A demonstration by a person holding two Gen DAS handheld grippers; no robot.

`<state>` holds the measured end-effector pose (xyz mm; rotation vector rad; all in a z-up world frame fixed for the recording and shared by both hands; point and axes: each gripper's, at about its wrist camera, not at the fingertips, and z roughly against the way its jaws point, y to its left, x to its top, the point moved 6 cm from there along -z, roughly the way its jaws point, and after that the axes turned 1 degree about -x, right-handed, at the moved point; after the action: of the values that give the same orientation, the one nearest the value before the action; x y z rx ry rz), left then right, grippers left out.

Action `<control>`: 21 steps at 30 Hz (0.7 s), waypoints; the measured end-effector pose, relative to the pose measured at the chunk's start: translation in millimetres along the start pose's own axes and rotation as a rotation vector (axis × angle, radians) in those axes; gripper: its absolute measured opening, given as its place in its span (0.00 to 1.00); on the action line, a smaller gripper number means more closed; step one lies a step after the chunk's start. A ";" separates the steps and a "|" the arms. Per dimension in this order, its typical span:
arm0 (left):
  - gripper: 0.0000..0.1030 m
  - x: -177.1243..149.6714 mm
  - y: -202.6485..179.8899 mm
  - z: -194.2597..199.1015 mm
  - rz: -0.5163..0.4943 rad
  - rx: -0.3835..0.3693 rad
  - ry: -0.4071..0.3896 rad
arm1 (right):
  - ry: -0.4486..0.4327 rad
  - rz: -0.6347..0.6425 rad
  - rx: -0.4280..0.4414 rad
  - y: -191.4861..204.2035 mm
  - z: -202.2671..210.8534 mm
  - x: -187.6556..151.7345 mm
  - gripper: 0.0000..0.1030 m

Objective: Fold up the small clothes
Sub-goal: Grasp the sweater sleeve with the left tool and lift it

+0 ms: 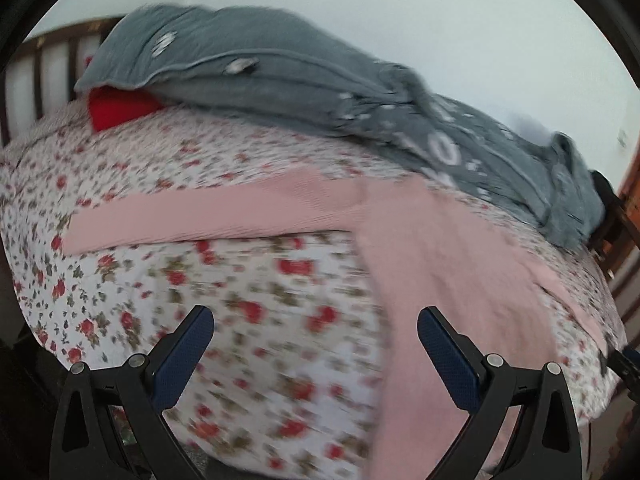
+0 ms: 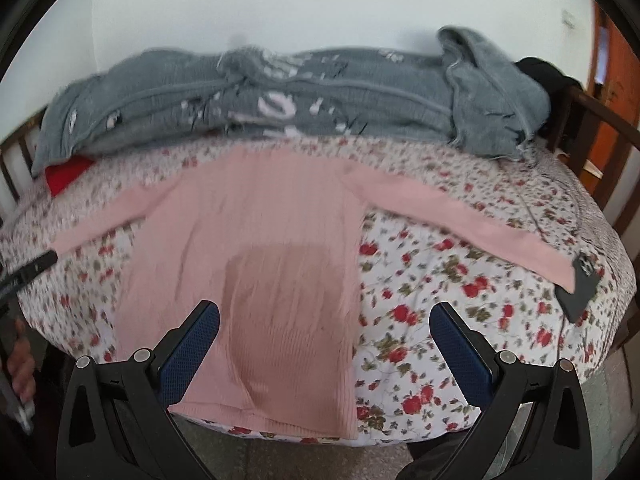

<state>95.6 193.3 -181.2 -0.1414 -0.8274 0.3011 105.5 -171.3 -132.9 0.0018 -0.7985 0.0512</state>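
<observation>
You are over a bed [image 2: 460, 280] with a rose-print cover. Along its far edge lies a bunched grey blanket [image 2: 320, 96], a red item [image 2: 66, 176] poking out from under its left end. A pink long-sleeved top [image 2: 256, 240] lies flat on the cover, both sleeves spread outward, hem nearest you. Your right gripper [image 2: 324, 344] hangs above the hem, jaws wide apart, empty. Your left gripper [image 1: 314, 346] hovers by the top's left side, jaws equally wide, holding nothing. A dark phone [image 2: 582, 286] touches the right cuff.
</observation>
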 end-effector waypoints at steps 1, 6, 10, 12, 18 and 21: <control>0.97 1.2 11.7 -7.3 0.017 0.010 -0.001 | -0.021 0.006 -0.009 1.3 -2.7 1.8 1.00; 0.95 9.4 86.5 -43.7 0.181 0.018 -0.019 | -0.192 0.042 -0.021 14.9 -17.5 11.8 1.00; 0.91 17.2 140.1 -60.5 0.281 0.042 -0.045 | -0.177 0.007 0.049 25.5 -38.2 20.8 1.00; 0.86 19.6 173.4 -66.0 0.356 0.083 -0.060 | -0.153 0.008 0.093 32.0 -52.5 25.3 0.99; 0.69 30.3 224.9 -76.7 0.499 0.040 -0.089 | -0.190 0.039 0.052 43.8 -79.7 47.0 0.99; 0.61 40.1 228.7 -81.4 0.498 0.055 -0.087 | -0.196 0.031 0.070 47.4 -91.7 58.3 0.99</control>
<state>134.0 422.3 -262.5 -0.2846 -0.8625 0.8025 209.6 -119.4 -156.0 0.0610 -0.9921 0.1095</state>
